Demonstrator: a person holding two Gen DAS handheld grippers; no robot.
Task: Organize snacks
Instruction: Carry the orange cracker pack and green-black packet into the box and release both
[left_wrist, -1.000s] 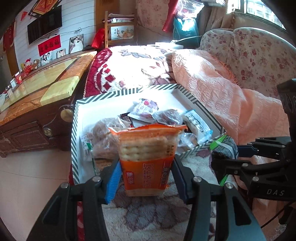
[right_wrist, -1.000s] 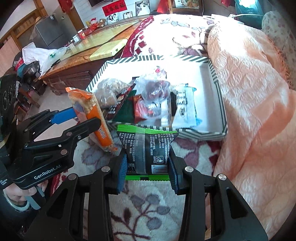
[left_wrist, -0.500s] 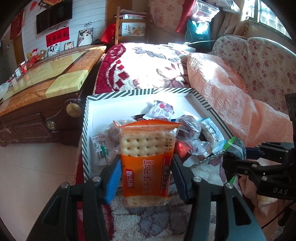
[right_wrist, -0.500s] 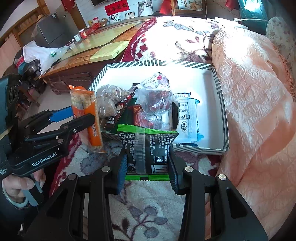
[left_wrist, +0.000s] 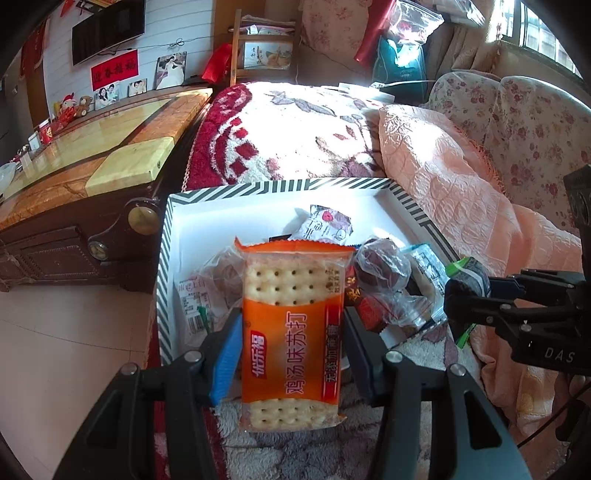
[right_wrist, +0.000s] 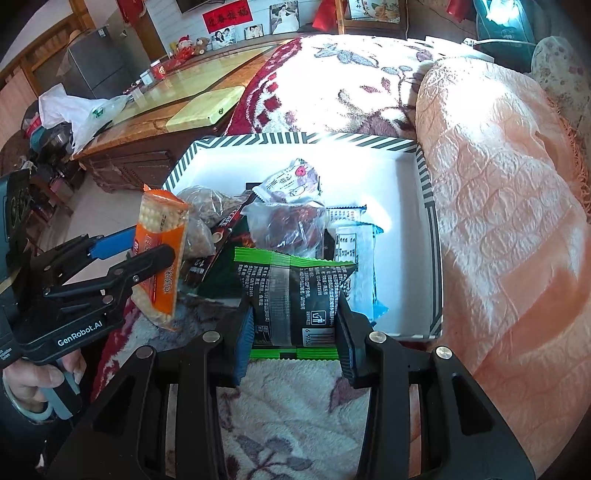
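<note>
My left gripper is shut on an orange soda-cracker packet and holds it upright over the near left edge of the striped white box. In the right wrist view the left gripper and the cracker packet show at the left. My right gripper is shut on a black and green snack packet over the near rim of the box. The right gripper also shows in the left wrist view. Several wrapped snacks lie in the box.
The box sits on a floral fleece blanket. A peach quilt rises at the right. A dark wooden cabinet with a glossy top stands at the left, with tiled floor beside it.
Both grippers have moved forward toward the box with their packets; the box now looks larger and closer in both views. Both grips are unchanged.
</note>
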